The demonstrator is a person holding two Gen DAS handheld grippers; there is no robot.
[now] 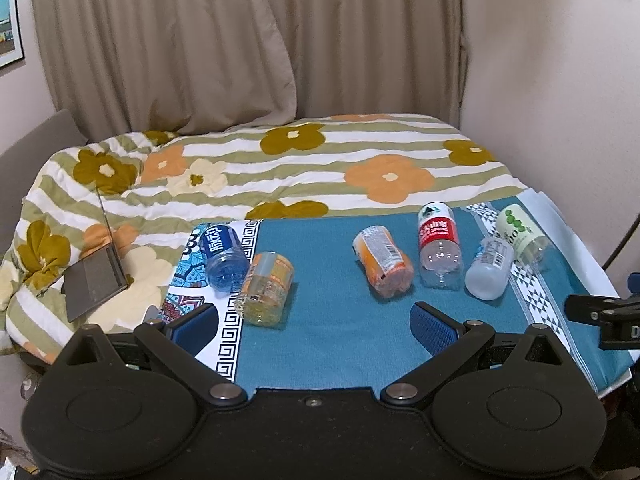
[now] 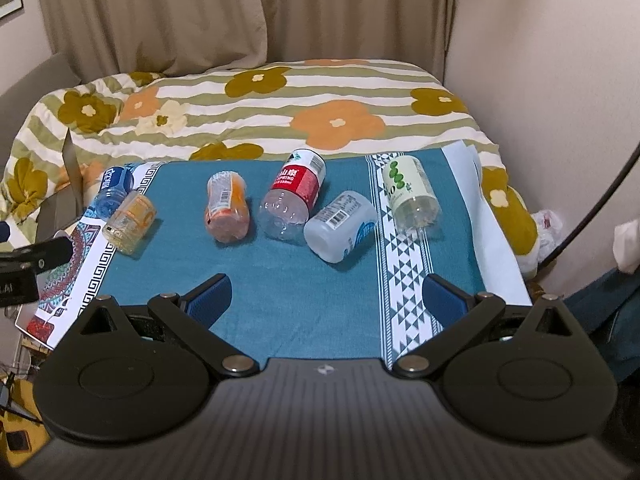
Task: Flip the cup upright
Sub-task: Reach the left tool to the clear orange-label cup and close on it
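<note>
Cups, six, all lying on sides on teal cloth point(image 2: 304, 300), none upright yet. L to R: blue-label point(image 2: 114, 190) at 10 o'clock, touching yellow-orange point(image 2: 130, 222); orange point(image 2: 226, 210) at 11; red-label point(image 2: 292, 200) at 12, touching white barcode one point(image 2: 340, 226); green-dot point(image 2: 410, 196) at 1. Left gripper point(image 1: 314, 326) and right gripper point(image 2: 326, 298) both spread wide, holding nothing, short of the row. Advice: take a body mid-length, pivot onto base. Room: bare cloth at 6; cloth edge close at 3, near green-dot.
</note>
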